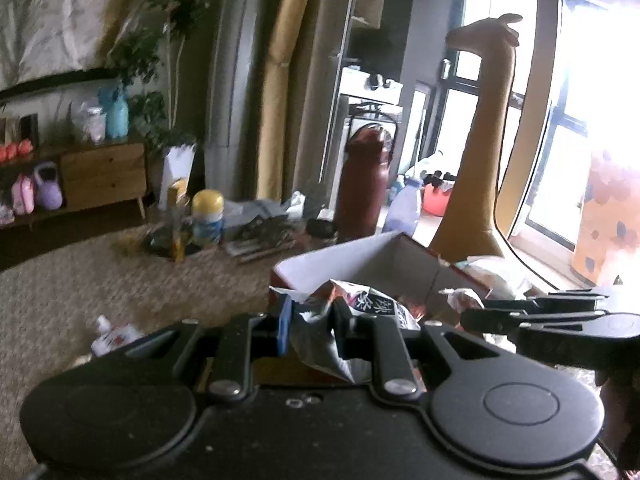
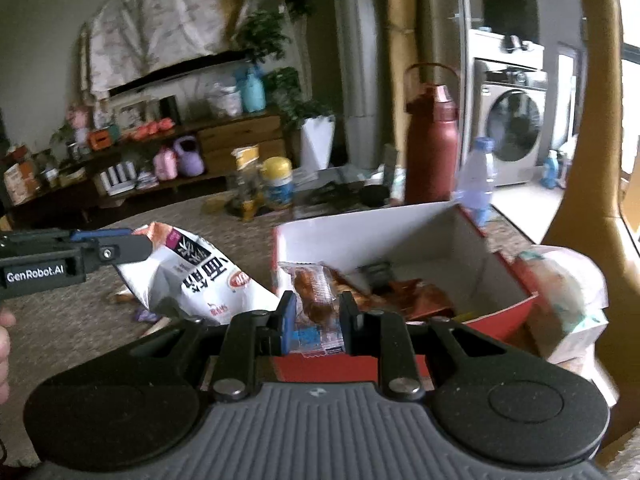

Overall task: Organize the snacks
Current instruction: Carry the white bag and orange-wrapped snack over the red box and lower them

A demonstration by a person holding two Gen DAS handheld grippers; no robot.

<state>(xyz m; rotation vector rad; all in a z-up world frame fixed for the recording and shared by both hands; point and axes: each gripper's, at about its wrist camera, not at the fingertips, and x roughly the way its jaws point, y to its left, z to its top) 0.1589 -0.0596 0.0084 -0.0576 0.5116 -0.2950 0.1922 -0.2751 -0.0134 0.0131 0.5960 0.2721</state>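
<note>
Snack bag (image 2: 192, 276) in left gripper (image 1: 310, 326); beside box (image 2: 360, 232) rim.

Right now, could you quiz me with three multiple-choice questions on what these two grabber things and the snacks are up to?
1. Where is the clear-wrapped snack?
A. on the shelf
B. between the right gripper's jaws, at the box's near edge
C. inside the red bottle

2. What colour is the box outside?
A. red
B. green
C. black

3. What is the left gripper doing?
A. hanging open
B. lying on the carpet
C. clamped on the white snack bag

Answers: B, the packet sits between the jaws; A, red walls, white lining; C, the jaws pinch the bag's crumpled edge.
</note>
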